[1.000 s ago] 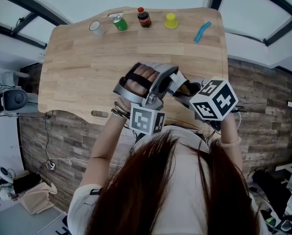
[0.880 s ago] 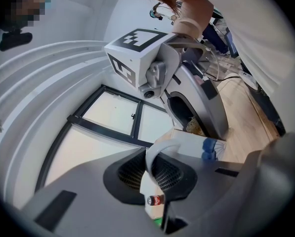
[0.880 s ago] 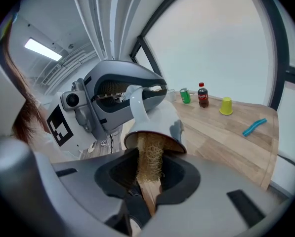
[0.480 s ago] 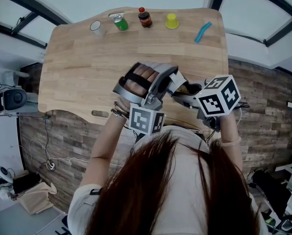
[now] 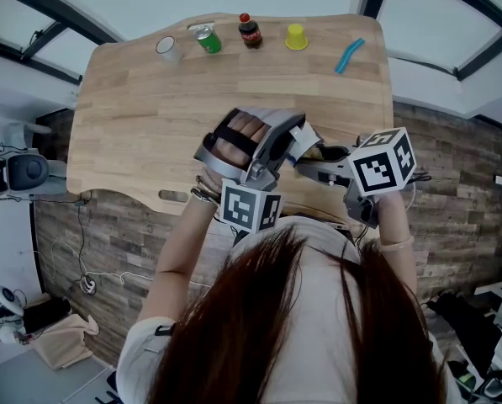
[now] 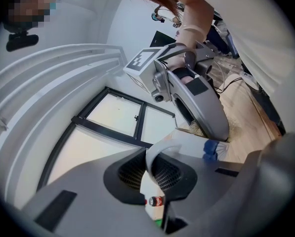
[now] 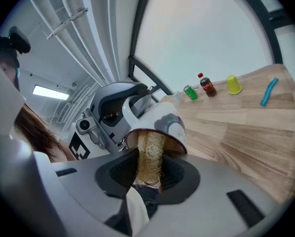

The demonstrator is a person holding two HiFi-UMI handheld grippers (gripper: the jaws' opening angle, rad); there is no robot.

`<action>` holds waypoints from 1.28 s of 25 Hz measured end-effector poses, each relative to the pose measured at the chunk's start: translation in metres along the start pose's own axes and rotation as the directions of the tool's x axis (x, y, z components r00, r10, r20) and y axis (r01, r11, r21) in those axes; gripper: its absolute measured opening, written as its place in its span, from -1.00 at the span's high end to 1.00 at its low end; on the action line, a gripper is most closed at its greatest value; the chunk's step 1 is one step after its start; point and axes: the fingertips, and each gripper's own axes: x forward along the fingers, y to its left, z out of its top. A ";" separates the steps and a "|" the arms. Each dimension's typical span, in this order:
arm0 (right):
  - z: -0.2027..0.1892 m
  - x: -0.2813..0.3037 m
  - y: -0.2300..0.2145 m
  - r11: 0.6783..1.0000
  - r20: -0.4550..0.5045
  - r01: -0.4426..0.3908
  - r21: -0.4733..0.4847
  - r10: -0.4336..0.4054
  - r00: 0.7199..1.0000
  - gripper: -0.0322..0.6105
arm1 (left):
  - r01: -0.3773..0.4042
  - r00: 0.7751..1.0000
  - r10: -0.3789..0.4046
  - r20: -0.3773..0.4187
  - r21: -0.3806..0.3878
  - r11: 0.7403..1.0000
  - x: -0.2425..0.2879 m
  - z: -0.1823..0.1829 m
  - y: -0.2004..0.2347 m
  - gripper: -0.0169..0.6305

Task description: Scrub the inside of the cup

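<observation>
Scrubbing step is under way: left tongs (image 6: pixel 154 181) clamped on the handle of the cup (image 7: pixel 168 126), which is held tipped in the air over the near part of the desk (image 5: pixel 150 116). Right tongs (image 7: pixel 149 177) are clamped on a straw-coloured scrubber (image 7: pixel 149 152), its tip inside the cup's mouth. Next move probably needs a deeper push and a twist round the wall, cup kept steady. Since half a second ago the right marker cube has shifted slightly right and turned; cup barely moved.

At lower centre the right gripper (image 7: pixel 149 176) pinches a straw-coloured scrubber (image 7: pixel 149 152), its top inside the mouth of the tilted cup (image 7: pixel 168 126). The left gripper (image 7: pixel 123 107) holds that cup.
</observation>
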 end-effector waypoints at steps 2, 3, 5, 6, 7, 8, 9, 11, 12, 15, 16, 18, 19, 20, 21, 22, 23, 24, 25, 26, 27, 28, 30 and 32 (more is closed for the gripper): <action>0.001 -0.001 0.001 0.999 0.020 -0.027 0.026 0.027 0.999 0.57 | -0.005 1.000 0.005 0.003 -0.003 1.000 0.000 0.000 0.001 0.87; 0.002 -0.001 0.002 0.999 0.029 -0.038 0.035 0.037 0.999 0.57 | -0.006 1.000 0.006 0.003 -0.003 1.000 -0.001 0.000 0.002 0.87; 0.002 -0.001 0.004 0.997 0.041 -0.052 0.048 0.050 0.998 0.57 | -0.007 1.000 0.007 0.004 -0.002 1.000 -0.002 0.001 0.003 0.87; 0.002 -0.001 0.005 0.997 0.046 -0.059 0.054 0.056 0.997 0.57 | -0.008 1.000 0.008 0.005 -0.002 1.000 -0.003 0.001 0.003 0.87; 0.002 -0.001 0.005 0.996 0.051 -0.067 0.061 0.064 0.997 0.57 | -0.010 1.000 0.010 0.006 -0.001 1.000 -0.003 0.001 0.003 0.87; 0.003 -0.001 0.005 0.995 0.057 -0.076 0.069 0.072 0.996 0.57 | -0.012 1.000 0.012 0.008 -0.002 1.000 -0.003 0.001 0.003 0.87; 0.003 -0.002 0.006 0.993 0.065 -0.087 0.079 0.082 0.994 0.57 | -0.014 1.000 0.014 0.009 -0.002 1.000 -0.003 0.001 0.004 0.87; 0.004 -0.003 0.006 0.989 0.084 -0.112 0.099 0.104 0.991 0.57 | -0.019 1.000 0.019 0.012 -0.005 1.000 -0.003 0.001 0.005 0.87; 0.005 -0.003 0.006 0.986 0.093 -0.124 0.109 0.114 0.989 0.57 | -0.021 1.000 0.021 0.013 -0.006 1.000 -0.002 0.001 0.005 0.87; 0.006 -0.004 0.007 0.978 0.118 -0.158 0.137 0.142 0.983 0.57 | -0.028 0.999 0.028 0.016 -0.010 1.000 -0.003 0.001 0.006 0.87; 0.006 -0.004 0.008 0.975 0.127 -0.170 0.145 0.152 0.980 0.57 | -0.030 0.999 0.030 0.017 -0.012 0.999 -0.003 0.001 0.006 0.87; 0.007 -0.005 0.009 0.968 0.145 -0.193 0.160 0.171 0.975 0.57 | -0.033 0.999 0.033 0.020 -0.015 0.999 -0.004 0.001 0.007 0.87; 0.008 -0.005 0.010 0.965 0.153 -0.203 0.168 0.178 0.972 0.57 | -0.035 0.999 0.035 0.021 -0.016 0.999 -0.004 0.001 0.008 0.87; 0.008 -0.006 0.010 0.961 0.160 -0.212 0.175 0.185 0.970 0.57 | -0.037 0.999 0.037 0.022 -0.018 0.999 -0.004 0.002 0.008 0.87; 0.009 -0.007 0.010 0.959 0.166 -0.219 0.181 0.190 0.968 0.57 | -0.038 0.999 0.039 0.023 -0.019 0.999 -0.003 0.002 0.008 0.87; 0.009 -0.008 0.011 0.956 0.171 -0.226 0.187 0.194 0.966 0.57 | -0.040 0.999 0.041 0.024 -0.020 0.999 -0.003 0.002 0.009 0.87; 0.010 -0.008 0.011 0.953 0.178 -0.232 0.193 0.199 0.964 0.57 | -0.042 0.999 0.043 0.026 -0.021 0.999 -0.003 0.003 0.009 0.87; 0.011 -0.009 0.012 0.950 0.184 -0.240 0.199 0.204 0.962 0.57 | -0.045 0.999 0.045 0.027 -0.022 0.999 -0.003 0.003 0.010 0.87; 0.011 -0.009 0.012 0.947 0.190 -0.246 0.206 0.208 0.959 0.57 | -0.047 0.998 0.048 0.028 -0.023 0.999 -0.003 0.003 0.010 0.87; 0.012 -0.009 0.013 0.944 0.196 -0.253 0.213 0.212 0.957 0.57 | -0.049 0.998 0.050 0.029 -0.022 0.999 -0.003 0.003 0.011 0.87; 0.013 -0.010 0.013 0.940 0.202 -0.259 0.221 0.215 0.955 0.57 | -0.051 0.998 0.052 0.030 -0.021 0.998 -0.004 0.003 0.012 0.87; 0.013 -0.010 0.013 0.937 0.207 -0.264 0.228 0.218 0.954 0.57 | -0.054 0.998 0.055 0.031 -0.019 0.998 -0.004 0.003 0.012 0.87; 0.015 -0.011 0.014 0.935 0.215 -0.271 0.230 0.223 0.951 0.57 | -0.060 0.998 0.061 0.033 -0.018 0.998 -0.004 0.004 0.012 0.87; 0.015 -0.011 0.013 0.932 0.220 -0.277 0.232 0.227 0.949 0.57 | -0.066 0.997 0.066 0.036 -0.021 0.998 -0.004 0.004 0.012 0.87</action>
